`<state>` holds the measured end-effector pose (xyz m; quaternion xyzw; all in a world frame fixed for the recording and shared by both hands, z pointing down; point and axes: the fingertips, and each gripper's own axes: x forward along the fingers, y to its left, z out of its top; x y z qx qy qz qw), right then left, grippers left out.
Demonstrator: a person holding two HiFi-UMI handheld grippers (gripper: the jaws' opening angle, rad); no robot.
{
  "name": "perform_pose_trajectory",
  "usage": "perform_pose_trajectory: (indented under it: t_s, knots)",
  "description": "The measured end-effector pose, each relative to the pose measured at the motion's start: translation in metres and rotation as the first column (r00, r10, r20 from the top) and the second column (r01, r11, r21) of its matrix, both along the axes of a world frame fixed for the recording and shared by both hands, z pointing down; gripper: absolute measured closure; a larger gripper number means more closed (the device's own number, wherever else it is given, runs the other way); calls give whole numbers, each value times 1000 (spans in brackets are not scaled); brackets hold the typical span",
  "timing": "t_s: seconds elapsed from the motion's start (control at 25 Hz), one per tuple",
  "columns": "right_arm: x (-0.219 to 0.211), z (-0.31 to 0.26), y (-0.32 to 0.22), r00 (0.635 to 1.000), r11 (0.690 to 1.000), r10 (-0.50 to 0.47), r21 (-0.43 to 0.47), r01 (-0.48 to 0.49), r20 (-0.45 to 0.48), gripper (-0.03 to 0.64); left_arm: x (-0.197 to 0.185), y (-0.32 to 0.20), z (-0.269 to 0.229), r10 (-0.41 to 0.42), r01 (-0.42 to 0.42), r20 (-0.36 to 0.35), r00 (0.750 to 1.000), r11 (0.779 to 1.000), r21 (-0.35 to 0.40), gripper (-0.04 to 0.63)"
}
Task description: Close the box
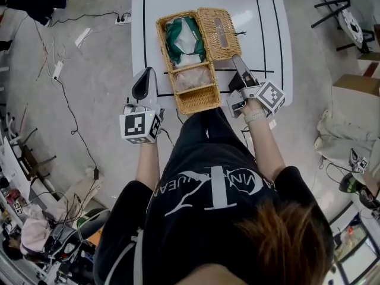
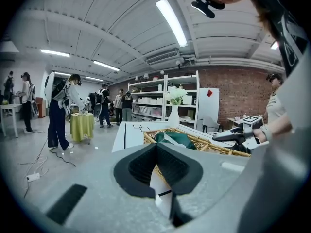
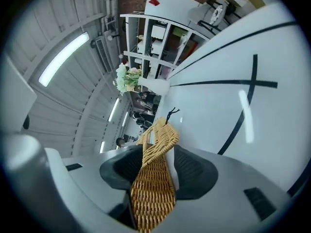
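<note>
Left gripper (image 1: 141,83): held off the left edge of the white table with black lines (image 1: 267,16), well apart from the box. In the left gripper view its dark pads are seen closed together at the tips (image 2: 156,145), with nothing between them. A cube with square black-and-white markers (image 1: 141,126) is carried on it.

Rectangular woven wicker box (image 1: 196,100): set on the near part of the table, directly ahead of the person, standing open. A green and white cloth bundle (image 1: 184,37) is seen in the far half, a clear bag with pale contents (image 1: 193,78) in the near half. No label is readable on the box.

Woven wicker lid (image 1: 218,34): swung out to the right of the box's far half, joined along the box's long side.

Right gripper (image 1: 237,59): placed at the lid's near right corner. In the right gripper view the lid edge (image 3: 154,178) is clamped between the widely parted pads (image 3: 158,152).

Large white lettering on the person's black T-shirt (image 1: 208,177) is only partly legible; "VIN" can be read.
</note>
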<state>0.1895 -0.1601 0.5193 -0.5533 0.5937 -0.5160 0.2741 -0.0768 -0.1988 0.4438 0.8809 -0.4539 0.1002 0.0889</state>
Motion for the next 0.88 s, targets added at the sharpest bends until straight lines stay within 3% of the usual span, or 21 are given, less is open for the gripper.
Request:
perform_pose_trajectory:
  t_s: [0.24,0.64,0.76,0.88]
  knots:
    - [-3,3,-4,984,1000,21,4,-23,176,420,2,-1,0,-4,4,7,1000,1000,-7,584]
    - [-9,12,-9,945,999,35,-24,-29,326,385,6,-2,4,-4,4,11,1000,1000,-17,584]
    - [-7,11,-13,932,998,58,-21,-54,358,420,2,-1,3,-11,11,14,1000,1000,-20,584]
    - [-4,12,-14,941,997,74,-25,-70,329,502,-3,-1,3,-23,23,16,1000,1000,-18,584]
